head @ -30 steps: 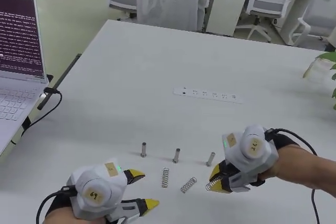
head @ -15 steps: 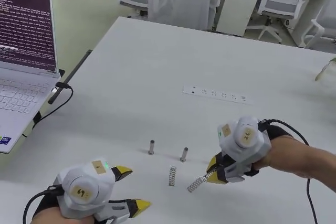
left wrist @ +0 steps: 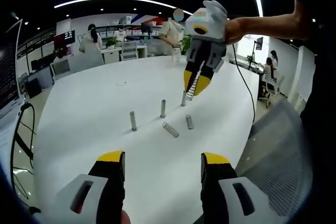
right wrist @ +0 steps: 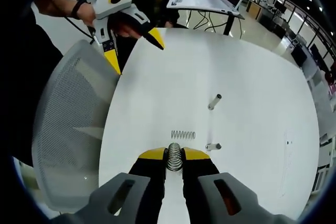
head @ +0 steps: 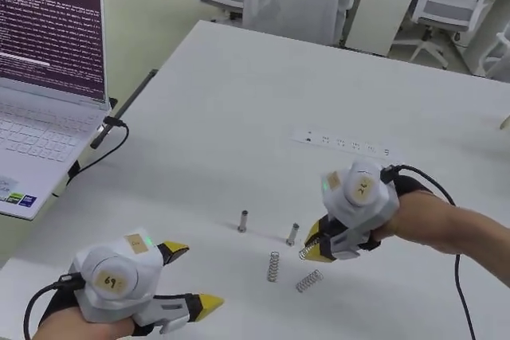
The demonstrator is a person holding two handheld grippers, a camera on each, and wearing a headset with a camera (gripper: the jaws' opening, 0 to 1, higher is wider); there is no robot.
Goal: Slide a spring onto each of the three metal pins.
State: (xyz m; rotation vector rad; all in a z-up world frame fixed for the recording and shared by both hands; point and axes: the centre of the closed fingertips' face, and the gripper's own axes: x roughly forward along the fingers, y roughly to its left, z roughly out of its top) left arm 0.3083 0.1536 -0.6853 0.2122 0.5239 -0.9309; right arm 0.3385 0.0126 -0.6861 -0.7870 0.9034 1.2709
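Two metal pins stand upright on the white table; the left gripper view shows three pins in a row. My right gripper is shut on a spring and holds it tilted just above the table, right beside the end pin. Seen end-on, that spring sits between the yellow jaws. Two loose springs lie in front of the pins. My left gripper hovers open at the near left with nothing between its jaws.
An open laptop sits on a stand at the left, its cable trailing over the table edge. A white power strip lies behind the pins. Office chairs stand beyond the far edge.
My right gripper has lifted the spring off the table and carried it back toward the pin row. The left gripper stays open near the front edge. The head camera has shifted.
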